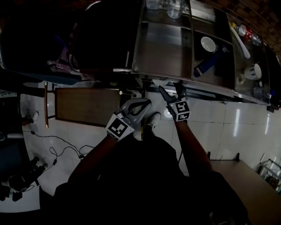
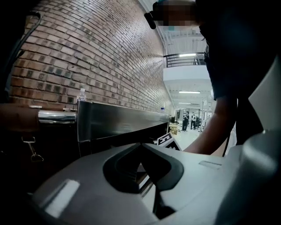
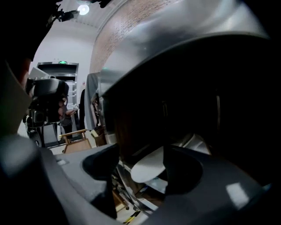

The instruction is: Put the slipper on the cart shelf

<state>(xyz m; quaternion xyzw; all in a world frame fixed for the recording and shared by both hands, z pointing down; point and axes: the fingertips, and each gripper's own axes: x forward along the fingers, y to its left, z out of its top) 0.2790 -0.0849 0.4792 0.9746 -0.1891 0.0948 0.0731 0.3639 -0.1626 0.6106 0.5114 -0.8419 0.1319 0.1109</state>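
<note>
A white slipper (image 3: 149, 165) lies in the dark under the top of the steel cart (image 1: 167, 48), its rounded end showing between my right gripper's jaws. My right gripper (image 3: 142, 151) is open, and its pads do not press on the slipper. In the head view the right gripper (image 1: 169, 86) reaches to the cart's lower front edge, where a pale shape, probably the slipper (image 1: 159, 81), shows. My left gripper (image 1: 147, 103) hangs just left of it, shut and empty. In the left gripper view its jaws meet at the tip (image 2: 140, 144) in front of the cart's steel rim (image 2: 118, 118).
The cart top carries a white bowl (image 1: 208, 43), glasses (image 1: 169, 6) and a blue object (image 1: 204, 66). A brown framed board (image 1: 88, 105) and cables (image 1: 61, 151) lie on the tiled floor at left. The person's white shoe (image 1: 153, 118) stands below the grippers. A wooden table (image 1: 246, 184) is at bottom right.
</note>
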